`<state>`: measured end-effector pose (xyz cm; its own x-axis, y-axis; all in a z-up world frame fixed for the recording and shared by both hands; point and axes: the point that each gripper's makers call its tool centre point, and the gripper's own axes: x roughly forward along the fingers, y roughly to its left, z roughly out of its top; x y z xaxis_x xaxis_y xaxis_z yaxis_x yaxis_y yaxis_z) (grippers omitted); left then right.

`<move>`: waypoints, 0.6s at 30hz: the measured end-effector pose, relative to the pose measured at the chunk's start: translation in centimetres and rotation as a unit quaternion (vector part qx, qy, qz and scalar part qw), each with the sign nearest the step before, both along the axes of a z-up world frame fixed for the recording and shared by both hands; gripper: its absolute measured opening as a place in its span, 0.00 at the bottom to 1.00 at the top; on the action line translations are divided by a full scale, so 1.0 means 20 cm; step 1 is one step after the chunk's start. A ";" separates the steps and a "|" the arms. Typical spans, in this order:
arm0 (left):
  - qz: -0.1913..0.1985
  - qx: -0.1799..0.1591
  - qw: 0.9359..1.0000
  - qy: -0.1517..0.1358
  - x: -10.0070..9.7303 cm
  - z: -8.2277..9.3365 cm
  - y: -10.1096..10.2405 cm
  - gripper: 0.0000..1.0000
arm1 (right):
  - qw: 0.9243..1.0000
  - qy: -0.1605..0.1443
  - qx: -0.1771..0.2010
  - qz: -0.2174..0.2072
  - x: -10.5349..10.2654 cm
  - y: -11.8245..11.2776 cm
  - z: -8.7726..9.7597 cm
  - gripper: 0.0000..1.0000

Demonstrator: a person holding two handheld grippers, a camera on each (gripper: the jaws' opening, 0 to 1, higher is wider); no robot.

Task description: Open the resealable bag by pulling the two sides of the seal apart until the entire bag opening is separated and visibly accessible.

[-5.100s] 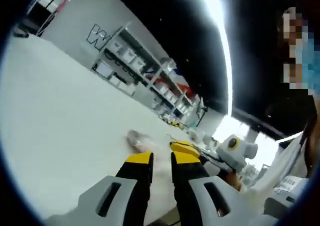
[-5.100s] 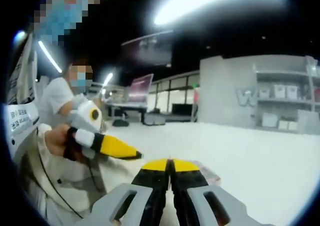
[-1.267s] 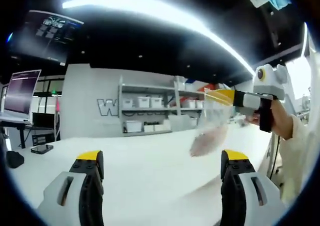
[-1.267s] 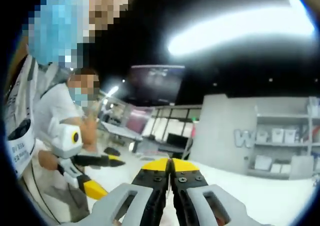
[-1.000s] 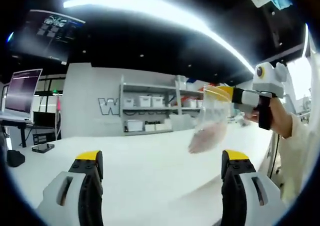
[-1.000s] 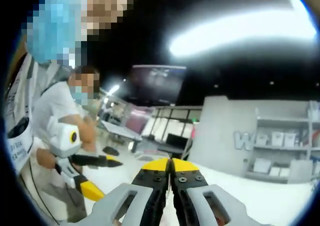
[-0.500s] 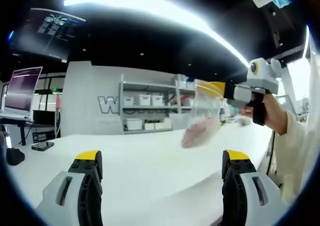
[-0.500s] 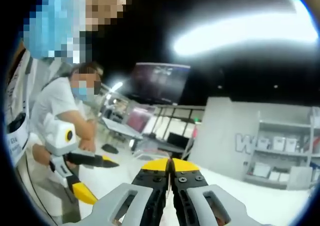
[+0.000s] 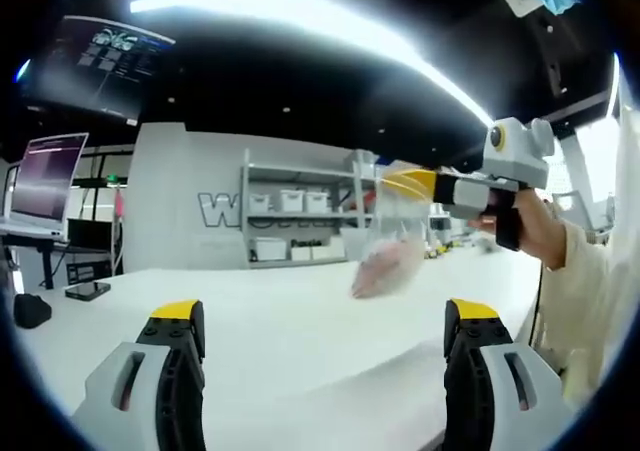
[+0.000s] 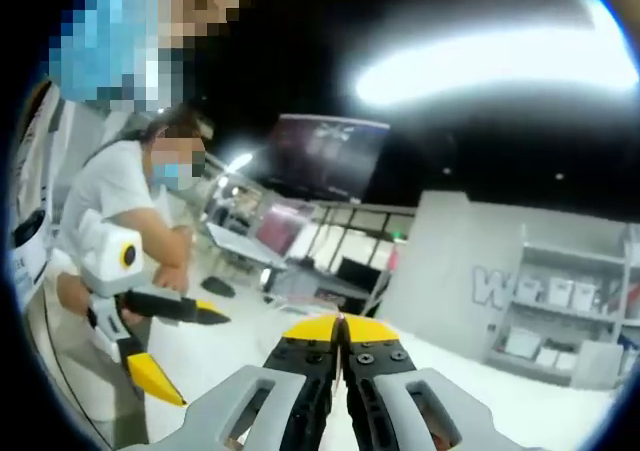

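Note:
In the left gripper view a clear resealable bag (image 9: 384, 261) with pinkish contents hangs in the air above the white table (image 9: 250, 311). The right gripper (image 9: 396, 182) comes in from the right, shut on the bag's top edge, with a hand behind it. My left gripper (image 9: 324, 317) is wide open below the bag and a little nearer, with nothing between its jaws. In the right gripper view the right gripper (image 10: 340, 325) has its yellow tips pressed together. The left gripper (image 10: 188, 349) appears at the lower left there, open.
Shelves with white bins (image 9: 290, 221) stand against the grey back wall. A monitor (image 9: 45, 181) and a dark object (image 9: 85, 291) sit at the table's far left. A second person in white (image 10: 115, 196) stands at the left, beyond the left gripper.
In the left gripper view the right gripper has carried the hanging bag leftward, toward the middle. The left gripper stays wide open; the right stays shut.

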<state>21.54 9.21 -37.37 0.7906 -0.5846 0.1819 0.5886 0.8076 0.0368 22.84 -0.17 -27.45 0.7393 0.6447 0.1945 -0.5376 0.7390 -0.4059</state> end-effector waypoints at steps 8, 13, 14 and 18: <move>0.002 -0.001 1.000 0.001 0.01 0.00 0.01 0.98 | 1.000 0.000 -0.007 0.002 0.03 0.02 0.00 0.00; 0.003 -0.001 1.000 0.004 0.02 -0.01 0.01 0.98 | 1.000 0.006 -0.016 0.000 0.06 0.02 -0.01 0.00; 0.003 -0.002 1.000 0.003 0.02 -0.01 0.01 0.98 | 1.000 0.008 -0.018 0.000 0.07 0.02 -0.01 0.00; 0.007 -0.001 1.000 0.002 0.02 0.00 0.02 0.98 | 1.000 0.011 -0.021 -0.002 0.10 0.01 -0.02 0.00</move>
